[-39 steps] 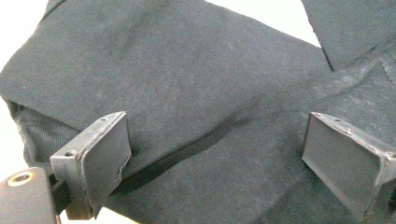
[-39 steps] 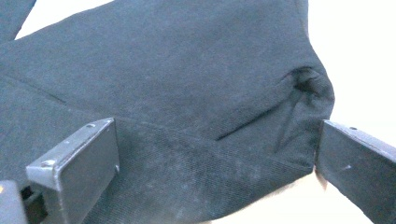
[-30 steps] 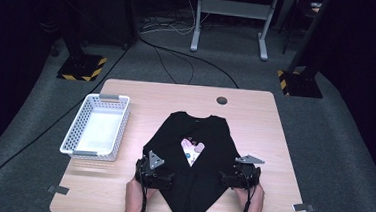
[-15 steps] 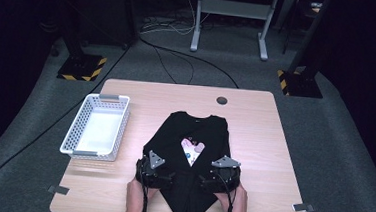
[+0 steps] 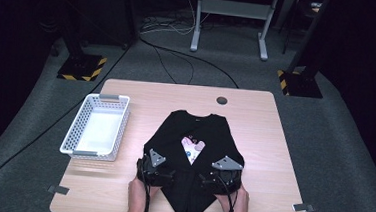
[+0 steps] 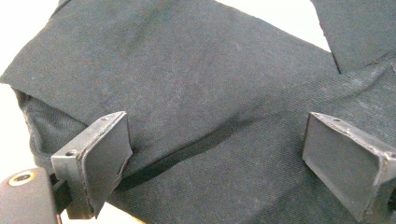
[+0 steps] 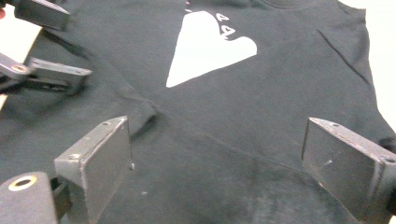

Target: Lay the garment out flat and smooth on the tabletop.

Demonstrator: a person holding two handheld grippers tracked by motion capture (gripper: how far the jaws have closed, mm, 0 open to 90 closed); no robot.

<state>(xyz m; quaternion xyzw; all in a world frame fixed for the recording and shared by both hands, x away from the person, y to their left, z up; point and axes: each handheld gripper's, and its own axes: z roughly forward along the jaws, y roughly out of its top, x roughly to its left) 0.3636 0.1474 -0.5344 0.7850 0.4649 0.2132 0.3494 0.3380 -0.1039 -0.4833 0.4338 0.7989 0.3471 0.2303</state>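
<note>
While both pairs of fingers stand wide apart with nothing pinched between them, the left gripper [image 5: 157, 170] and right gripper [image 5: 219, 176] hover low over the near part of the shirt [image 5: 195, 151]; the right one's fingers have just been closing a little, with cloth beneath them and no grip on it. From where I stand, the shirt lies flat on the worktop [image 5: 255, 125], both sides folded in so the near end tapers to a point, the white print [image 5: 193, 149] showing between the flaps. I judge the side folds done; folding lengthwise and moving it to the basket [image 5: 81, 128] remain.
</note>
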